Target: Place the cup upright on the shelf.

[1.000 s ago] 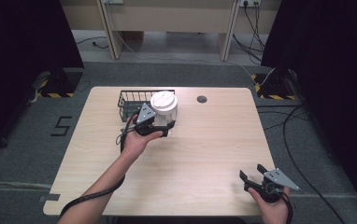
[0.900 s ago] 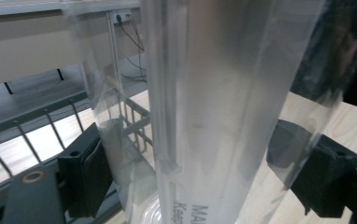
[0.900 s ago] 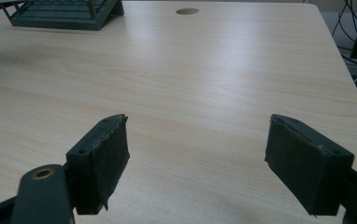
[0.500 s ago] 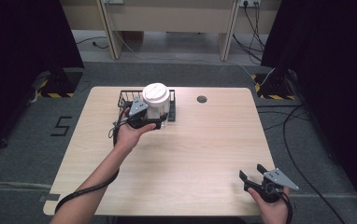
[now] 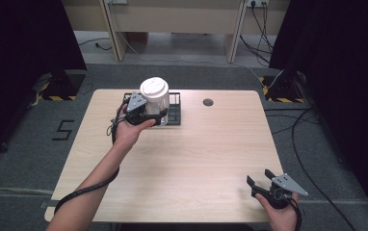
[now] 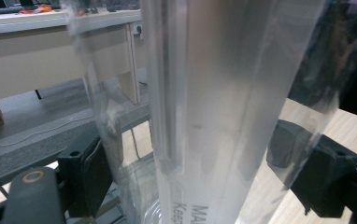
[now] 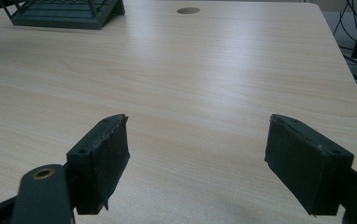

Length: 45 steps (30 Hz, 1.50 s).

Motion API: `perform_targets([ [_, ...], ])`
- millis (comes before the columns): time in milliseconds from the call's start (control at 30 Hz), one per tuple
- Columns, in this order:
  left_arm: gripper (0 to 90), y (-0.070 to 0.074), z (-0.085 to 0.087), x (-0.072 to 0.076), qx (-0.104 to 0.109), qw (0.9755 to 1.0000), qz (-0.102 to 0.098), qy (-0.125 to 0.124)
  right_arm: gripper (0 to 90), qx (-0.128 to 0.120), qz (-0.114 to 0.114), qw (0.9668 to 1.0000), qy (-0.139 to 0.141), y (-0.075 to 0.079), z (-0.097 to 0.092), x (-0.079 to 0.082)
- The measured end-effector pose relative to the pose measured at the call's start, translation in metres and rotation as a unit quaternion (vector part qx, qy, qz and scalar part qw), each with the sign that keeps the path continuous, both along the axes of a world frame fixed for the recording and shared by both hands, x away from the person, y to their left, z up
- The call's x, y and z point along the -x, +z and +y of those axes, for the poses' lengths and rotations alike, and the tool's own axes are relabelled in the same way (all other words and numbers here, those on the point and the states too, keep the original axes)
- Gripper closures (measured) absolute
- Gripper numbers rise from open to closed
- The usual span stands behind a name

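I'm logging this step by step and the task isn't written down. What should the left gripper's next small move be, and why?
Probably keep lifting the cup stack straight up until it is clear of the wire basket. The left gripper is shut on the stack's lower part, right above the basket's rim, so a sideways move now could catch it. The right gripper rests open at the near edge.

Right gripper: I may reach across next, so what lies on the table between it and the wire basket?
Nothing. In the right gripper view, bare wood runs from the open right gripper to the wire basket. The high view agrees.
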State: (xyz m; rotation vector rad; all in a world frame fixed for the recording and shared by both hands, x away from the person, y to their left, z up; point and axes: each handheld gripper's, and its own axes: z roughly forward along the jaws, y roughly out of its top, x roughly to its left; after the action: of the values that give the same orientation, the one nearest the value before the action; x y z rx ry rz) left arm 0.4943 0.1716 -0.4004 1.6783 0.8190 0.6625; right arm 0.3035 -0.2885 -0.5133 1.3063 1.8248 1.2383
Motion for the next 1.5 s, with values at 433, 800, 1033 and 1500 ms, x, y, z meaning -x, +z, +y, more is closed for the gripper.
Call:
perform_targets([
  [433, 17.7, 0.01, 0.008, -0.008, -0.001, 0.9999, -0.005, 0.013, 22.1, 0.004, -0.002, 1.0, 0.001, 0.0, 0.0, 0.0],
  [800, 17.7, 0.016, 0.01, -0.02, 0.001, 0.9997, -0.006, 0.024, 22.2, -0.001, 0.0, 1.0, 0.001, 0.0, 0.0, 0.0],
  [1033, 17.7, 0.019, 0.013, -0.029, 0.004, 0.9995, -0.006, 0.032, 22.3, -0.002, 0.002, 1.0, 0.0, 0.0, 0.0, 0.0],
  [1500, 17.7, 0.02, 0.016, -0.043, 0.003, 0.999, -0.004, 0.045, 22.4, -0.004, 0.004, 1.0, -0.001, 0.0, -0.002, -0.001],
])
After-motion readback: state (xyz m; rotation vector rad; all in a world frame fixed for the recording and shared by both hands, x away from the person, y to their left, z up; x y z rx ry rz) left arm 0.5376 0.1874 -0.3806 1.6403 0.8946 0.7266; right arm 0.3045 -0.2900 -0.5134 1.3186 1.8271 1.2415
